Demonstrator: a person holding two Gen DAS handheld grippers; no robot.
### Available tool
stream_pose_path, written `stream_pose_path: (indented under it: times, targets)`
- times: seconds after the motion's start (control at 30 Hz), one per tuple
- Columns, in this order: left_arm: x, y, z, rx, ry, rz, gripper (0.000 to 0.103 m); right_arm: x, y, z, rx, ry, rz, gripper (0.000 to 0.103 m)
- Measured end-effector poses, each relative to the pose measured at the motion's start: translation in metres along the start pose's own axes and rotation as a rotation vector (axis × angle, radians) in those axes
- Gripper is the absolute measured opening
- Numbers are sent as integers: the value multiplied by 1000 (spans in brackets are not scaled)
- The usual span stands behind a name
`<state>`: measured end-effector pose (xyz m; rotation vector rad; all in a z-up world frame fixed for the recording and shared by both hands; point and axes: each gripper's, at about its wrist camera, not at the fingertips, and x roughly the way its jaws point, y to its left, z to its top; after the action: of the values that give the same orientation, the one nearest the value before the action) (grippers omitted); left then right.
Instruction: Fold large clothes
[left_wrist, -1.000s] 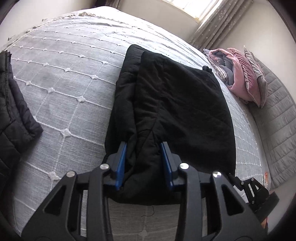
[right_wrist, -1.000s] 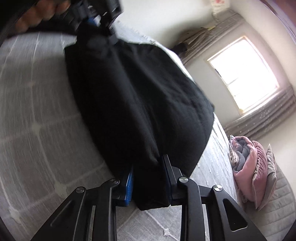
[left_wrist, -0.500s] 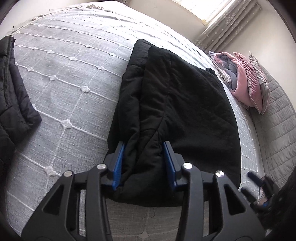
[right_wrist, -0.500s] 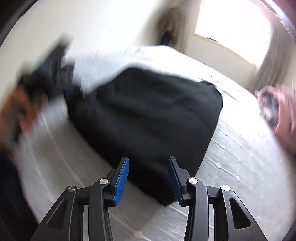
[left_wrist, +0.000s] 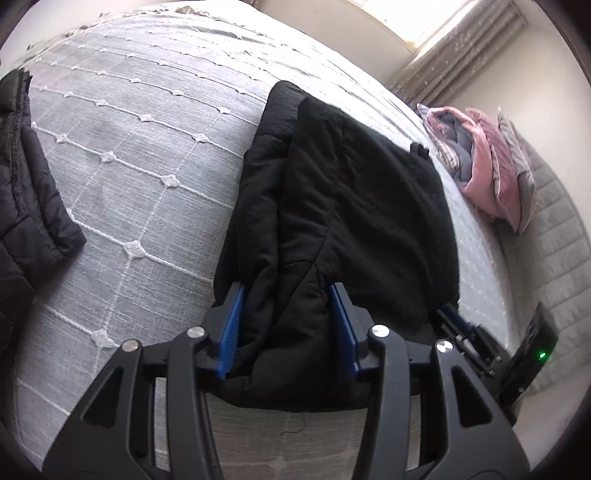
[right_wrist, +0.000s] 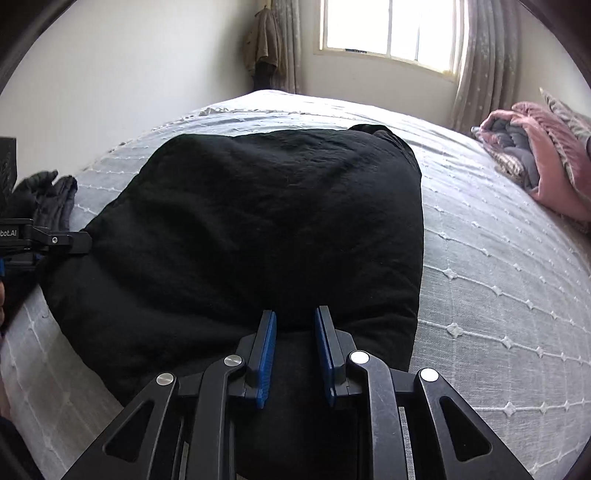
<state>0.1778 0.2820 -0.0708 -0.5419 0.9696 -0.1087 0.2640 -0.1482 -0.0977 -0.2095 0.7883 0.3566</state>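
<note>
On the grey quilted bedspread (left_wrist: 140, 155) lies the folded black garment (right_wrist: 258, 221), whose near edge sits between the opening jaws of the downward-tilted left gripper (left_wrist: 286, 325), while the right gripper (right_wrist: 293, 350), also angled down, is closing over its near hem.

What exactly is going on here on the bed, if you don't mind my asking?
A person is folding a black garment on the grey bedspread with two tools. The left hand-held gripper straddles a bunched near corner, its jaws opening. The right hand-held gripper sits over the near edge, its jaws closing. Another dark jacket lies aside.
</note>
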Motion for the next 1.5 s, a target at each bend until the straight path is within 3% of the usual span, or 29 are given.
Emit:
stream_pose_path:
  times: [0.2,0.33,0.4,0.53,0.67,0.83,1.13,1.2,1.23,1.33,1.43,1.5]
  targets:
    - [-22,-42,14,156,-170,111,48,-19,-16,33,56,7,115,24]
    - [-4,-59,35,162,-160,83,48,-15,-28,84,119,-32,117,25]
    - [14,-69,46,175,-142,108,48,2,-31,108,134,-8,117,25]
    - [37,-77,54,183,-116,84,48,44,-46,147,213,56,93,25]
    - [68,-69,61,190,-80,190,48,88,-62,165,263,127,36,25]
    - [76,-59,56,195,-92,203,48,142,-52,156,212,217,-13,25]
    - [76,-62,50,222,-110,224,48,138,-39,147,142,184,-82,26]
    - [72,-60,47,215,-120,212,48,116,-35,145,129,175,-86,28]
    - [69,-59,46,209,-119,215,48,98,-34,140,137,161,-84,36]
    - [49,-59,38,209,-119,210,50,22,-29,106,105,41,-2,75]
    - [24,-49,26,176,-132,153,57,-27,-30,53,64,47,19,76]
    - [14,-36,17,135,-115,105,57,-46,-34,23,68,49,76,67]
